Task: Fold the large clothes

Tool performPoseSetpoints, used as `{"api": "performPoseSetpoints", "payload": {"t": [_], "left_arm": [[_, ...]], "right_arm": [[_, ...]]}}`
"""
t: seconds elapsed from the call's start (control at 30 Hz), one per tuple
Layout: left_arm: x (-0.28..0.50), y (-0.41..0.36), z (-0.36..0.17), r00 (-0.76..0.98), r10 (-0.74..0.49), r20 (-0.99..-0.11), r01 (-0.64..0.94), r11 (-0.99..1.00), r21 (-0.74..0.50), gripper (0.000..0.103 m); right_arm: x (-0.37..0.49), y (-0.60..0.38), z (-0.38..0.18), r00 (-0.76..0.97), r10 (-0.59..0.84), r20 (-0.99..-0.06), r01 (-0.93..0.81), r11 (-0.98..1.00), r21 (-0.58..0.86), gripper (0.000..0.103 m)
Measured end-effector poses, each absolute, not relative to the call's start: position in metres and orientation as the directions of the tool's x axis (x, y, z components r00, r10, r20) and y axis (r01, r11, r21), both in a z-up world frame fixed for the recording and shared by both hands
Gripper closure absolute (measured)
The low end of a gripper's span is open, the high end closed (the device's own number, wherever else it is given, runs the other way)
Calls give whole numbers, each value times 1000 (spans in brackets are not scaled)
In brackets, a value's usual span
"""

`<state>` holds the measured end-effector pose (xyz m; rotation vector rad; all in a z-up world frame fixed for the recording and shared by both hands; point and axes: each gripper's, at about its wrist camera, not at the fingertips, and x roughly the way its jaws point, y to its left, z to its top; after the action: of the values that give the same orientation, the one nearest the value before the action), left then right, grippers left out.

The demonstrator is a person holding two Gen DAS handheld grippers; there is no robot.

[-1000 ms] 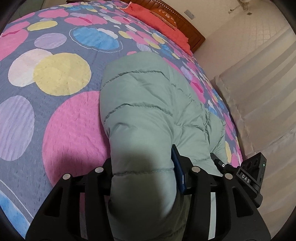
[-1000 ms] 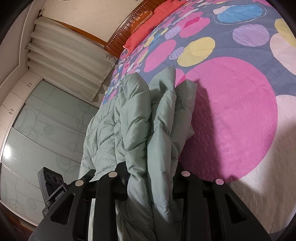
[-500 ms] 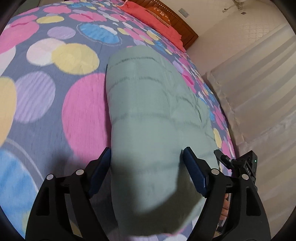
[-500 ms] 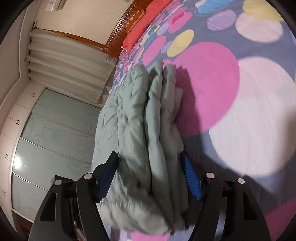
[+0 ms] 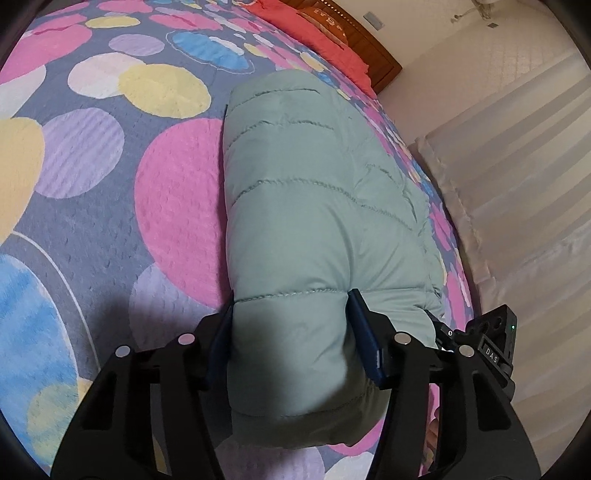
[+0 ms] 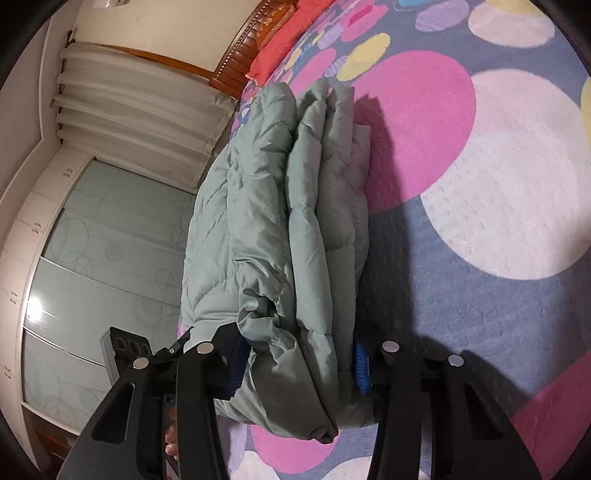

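Note:
A pale green quilted puffer jacket (image 5: 303, 192) lies folded into a long thick bundle on the bed. In the left wrist view, my left gripper (image 5: 291, 325) is shut on the bundle's near end, and the padding bulges around its blue pads (image 5: 364, 343). The right wrist view shows the jacket (image 6: 258, 221) as several stacked layers seen edge-on. My right gripper (image 6: 299, 354) is shut on the near end of that stack, blue pads (image 6: 361, 365) pressing in from both sides.
The bedspread (image 5: 92, 166) is grey-blue with big pink, yellow, lilac and blue circles. Red pillows (image 5: 306, 26) and a wooden headboard (image 5: 369, 48) are at the far end. Pale curtains (image 5: 517, 184) and a glass-front wardrobe (image 6: 92, 258) line the bed's edge beside the jacket.
Half a second ago both grippers stood open wide around the jacket; now both have closed on its near end. The views have pulled in closer to the bundle.

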<state>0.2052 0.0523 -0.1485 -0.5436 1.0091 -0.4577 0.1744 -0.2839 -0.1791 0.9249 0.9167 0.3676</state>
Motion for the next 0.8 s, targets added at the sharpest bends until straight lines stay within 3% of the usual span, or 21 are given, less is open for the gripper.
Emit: {"api": "performPoseSetpoints", "payload": {"t": [0.2, 0.3, 0.73, 0.8], "left_arm": [[210, 62, -136, 477, -573, -667, 113, 792, -600, 32], [217, 69, -131, 504, -560, -657, 104, 795, -598, 26], [297, 63, -130, 516, -508, -689, 47, 820, -570, 26], [304, 57, -131, 508, -496, -705, 54, 835, -548, 31]], "right_arm": [[174, -296, -171, 616, 601, -509, 111, 574, 811, 38], [178, -308, -165, 637, 586, -501, 119, 567, 815, 37], [270, -328, -162, 666, 556, -497, 175, 532, 829, 36], [274, -328, -166, 656, 557, -510, 187, 534, 825, 39]]}}
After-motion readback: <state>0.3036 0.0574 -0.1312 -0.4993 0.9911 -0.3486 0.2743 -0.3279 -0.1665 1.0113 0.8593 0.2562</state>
